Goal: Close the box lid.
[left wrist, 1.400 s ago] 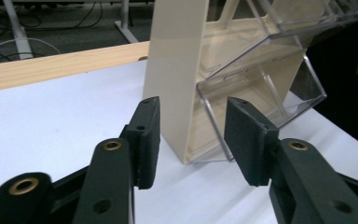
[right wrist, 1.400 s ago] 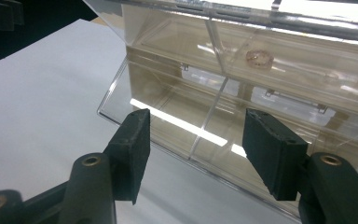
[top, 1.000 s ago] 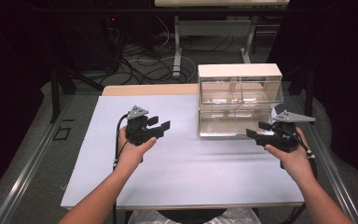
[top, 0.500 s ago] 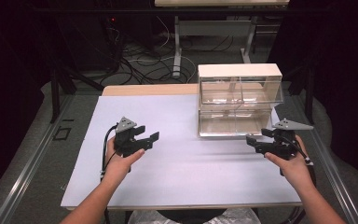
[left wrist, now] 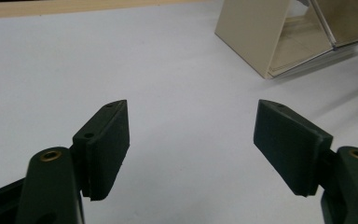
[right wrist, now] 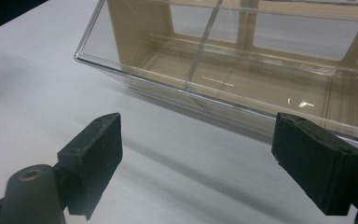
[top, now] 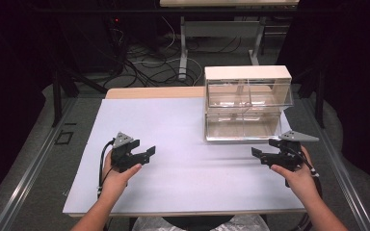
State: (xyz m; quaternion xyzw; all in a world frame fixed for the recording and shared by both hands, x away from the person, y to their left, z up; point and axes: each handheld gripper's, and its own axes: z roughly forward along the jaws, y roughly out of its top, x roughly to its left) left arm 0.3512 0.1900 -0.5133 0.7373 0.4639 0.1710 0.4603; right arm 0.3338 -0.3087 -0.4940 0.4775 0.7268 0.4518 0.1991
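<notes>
White covers most of the table (top: 183, 192), a pale sheet with a strip of bare wood showing along its far edge. At the left, the person's left hand (top: 115, 175) holds the left gripper (top: 144, 155) low over the near part of the sheet, pointing toward the right. In the left gripper view its jaws stand wide apart with nothing between them, only the plain white surface, and the beige side of the box (left wrist: 256, 37) appears at the upper right, well apart from the pads.

Toward the right of the table's far half stands a clear plastic box (top: 246, 103) with a beige top and back. It has two tiers, each split by a divider into compartments, and the fronts slope outward.

At the right edge, the right hand (top: 298, 178) holds the right gripper (top: 260, 155) near the box's lower front corner, pointing left. In the right gripper view its jaws are also spread wide and hold nothing; the lower tier's clear front wall (right wrist: 205, 88) lies just beyond them, not touching.
</notes>
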